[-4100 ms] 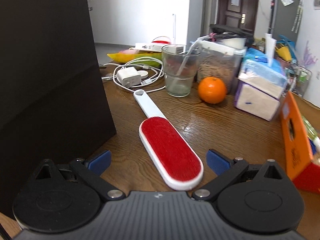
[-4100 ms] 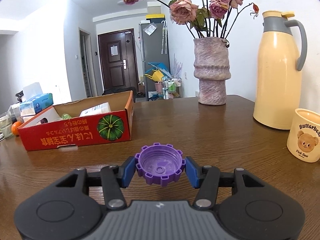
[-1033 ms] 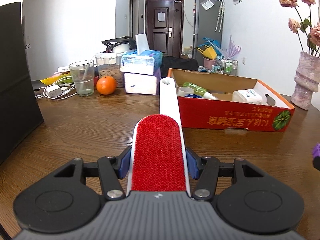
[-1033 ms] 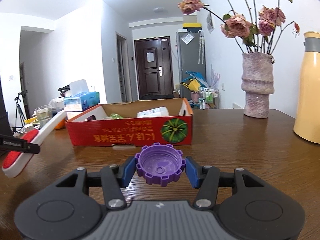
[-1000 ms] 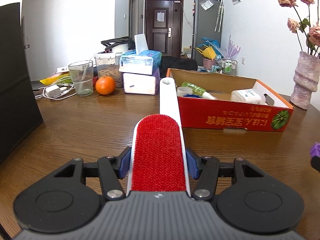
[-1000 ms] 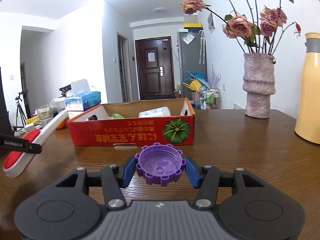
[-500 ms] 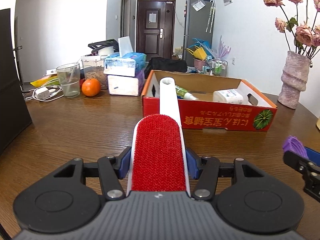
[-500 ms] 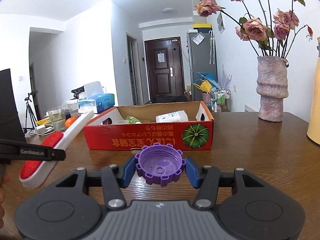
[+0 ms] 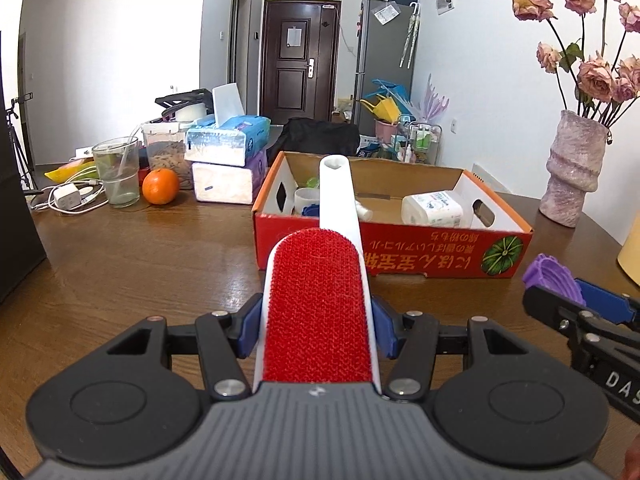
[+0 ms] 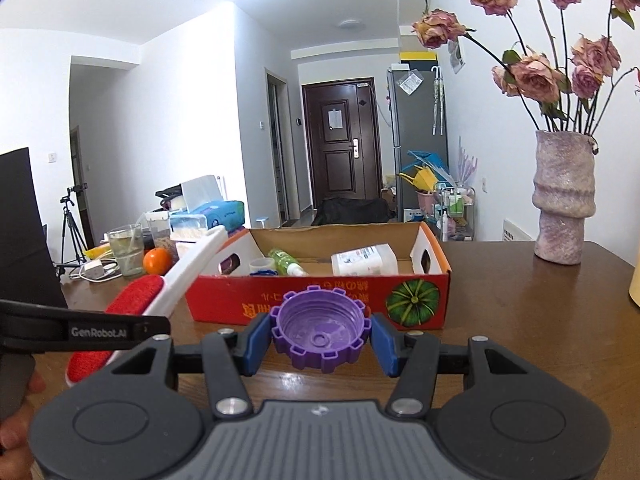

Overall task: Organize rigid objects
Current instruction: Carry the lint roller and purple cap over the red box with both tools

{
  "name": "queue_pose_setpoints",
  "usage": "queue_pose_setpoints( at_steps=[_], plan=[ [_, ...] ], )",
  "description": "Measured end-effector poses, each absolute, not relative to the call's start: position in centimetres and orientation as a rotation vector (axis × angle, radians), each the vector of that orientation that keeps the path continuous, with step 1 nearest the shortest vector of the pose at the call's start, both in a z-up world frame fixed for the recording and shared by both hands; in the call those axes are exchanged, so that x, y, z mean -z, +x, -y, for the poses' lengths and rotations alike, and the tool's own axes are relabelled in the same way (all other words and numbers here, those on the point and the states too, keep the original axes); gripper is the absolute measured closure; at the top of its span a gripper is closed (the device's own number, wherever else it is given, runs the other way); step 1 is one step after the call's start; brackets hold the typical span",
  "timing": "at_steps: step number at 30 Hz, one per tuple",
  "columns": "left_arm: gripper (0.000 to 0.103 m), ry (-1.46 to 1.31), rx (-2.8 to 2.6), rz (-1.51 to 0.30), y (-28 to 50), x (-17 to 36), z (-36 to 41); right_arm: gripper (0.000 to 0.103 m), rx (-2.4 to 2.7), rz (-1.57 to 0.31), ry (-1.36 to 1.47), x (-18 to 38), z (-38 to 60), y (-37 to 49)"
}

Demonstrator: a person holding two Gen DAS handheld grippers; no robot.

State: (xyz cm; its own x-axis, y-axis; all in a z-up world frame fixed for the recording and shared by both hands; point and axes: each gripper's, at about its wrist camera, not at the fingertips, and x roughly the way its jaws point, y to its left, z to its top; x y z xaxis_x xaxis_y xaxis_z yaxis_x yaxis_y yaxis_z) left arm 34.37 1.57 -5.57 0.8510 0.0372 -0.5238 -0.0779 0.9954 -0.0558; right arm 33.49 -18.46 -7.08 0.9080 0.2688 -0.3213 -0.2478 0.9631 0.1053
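Note:
My left gripper [image 9: 318, 320] is shut on a lint brush [image 9: 318, 304] with a red pad and a white handle. The handle tip reaches over the near wall of the red cardboard box [image 9: 400, 258]. My right gripper [image 10: 320, 338] is shut on a purple bottle cap [image 10: 320, 328], held above the table just in front of the box [image 10: 320, 300]. The cap also shows at the right of the left wrist view [image 9: 554, 278], and the brush at the left of the right wrist view [image 10: 160, 284]. The box holds a white bottle [image 10: 364, 260], a green bottle [image 10: 284, 262] and small items.
On the wooden table [image 9: 140, 264] stand a glass [image 9: 118, 176], an orange [image 9: 160, 186], tissue packs [image 9: 228, 160], a charger with cables [image 9: 66, 198] and a black panel [image 9: 16, 240] at the left. A vase of dried roses [image 10: 564, 208] stands at the right.
Both grippers have moved closer to the red box. The brush handle now overlaps the box's near wall, and the right gripper with the cap shows larger in the left view.

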Motion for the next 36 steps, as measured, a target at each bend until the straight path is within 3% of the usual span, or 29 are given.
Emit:
queue_pose_setpoints(
  at_steps=[36],
  plan=[
    [0.046,-0.040,-0.114,-0.542,47.9,-1.5,-1.1,0.050,-0.216,-0.367,0.074,0.3,17.5,47.5]
  ],
)
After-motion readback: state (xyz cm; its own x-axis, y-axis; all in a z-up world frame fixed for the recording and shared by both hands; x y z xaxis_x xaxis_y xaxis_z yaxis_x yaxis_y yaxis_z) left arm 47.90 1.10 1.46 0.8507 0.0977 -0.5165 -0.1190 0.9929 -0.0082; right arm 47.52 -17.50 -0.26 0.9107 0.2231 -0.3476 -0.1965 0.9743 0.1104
